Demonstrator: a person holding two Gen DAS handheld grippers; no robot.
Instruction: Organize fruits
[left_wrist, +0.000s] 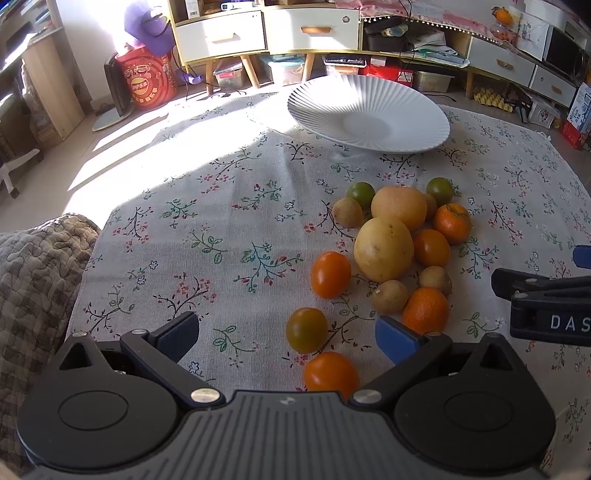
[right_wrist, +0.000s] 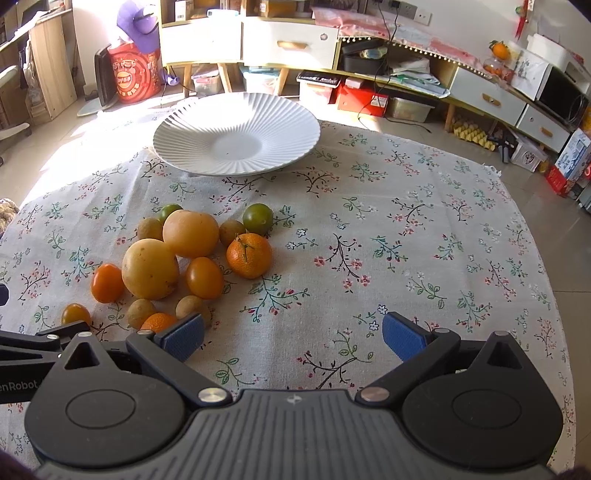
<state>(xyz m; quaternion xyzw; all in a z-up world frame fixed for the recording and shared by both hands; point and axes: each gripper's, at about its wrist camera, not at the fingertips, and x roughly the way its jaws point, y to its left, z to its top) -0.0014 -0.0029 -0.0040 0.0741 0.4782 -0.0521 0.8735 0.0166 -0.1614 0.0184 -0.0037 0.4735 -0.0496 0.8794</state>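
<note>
Item one, the fruits: we count a loose cluster lying on the flowered tablecloth (right_wrist: 406, 229), none of it sorted yet, which we judge means the task is at its start. At the heart of the cluster sit two large yellow citrus (left_wrist: 383, 248) touching one another, with a stemmed mandarin (right_wrist: 249, 255) just beside them toward the right edge of the table, a second mandarin (left_wrist: 425, 309) nearer the near edge, several orange tomatoes (left_wrist: 330, 274) and small brown round fruits (left_wrist: 389, 296) tucked around them, and two green tomatoes (right_wrist: 258, 218) on the far side of the heap. A greenish-orange tomato (left_wrist: 306, 329) and another orange one lie apart at the near edge, the strays of the lot. Item two, the container: a white ribbed plate (right_wrist: 236, 110) stands at the far edge of the table, well apart from the fruit, holding nothing; we take it as the destination. Item three, the tools: our left gripper (left_wrist: 288, 338) hovers with fingers spread wide, framing the stray greenish tomato without touching it, likely the first pick. Our right gripper (right_wrist: 293, 336) is likewise released, over bare cloth to the right of the cluster, holding nothing.
</note>
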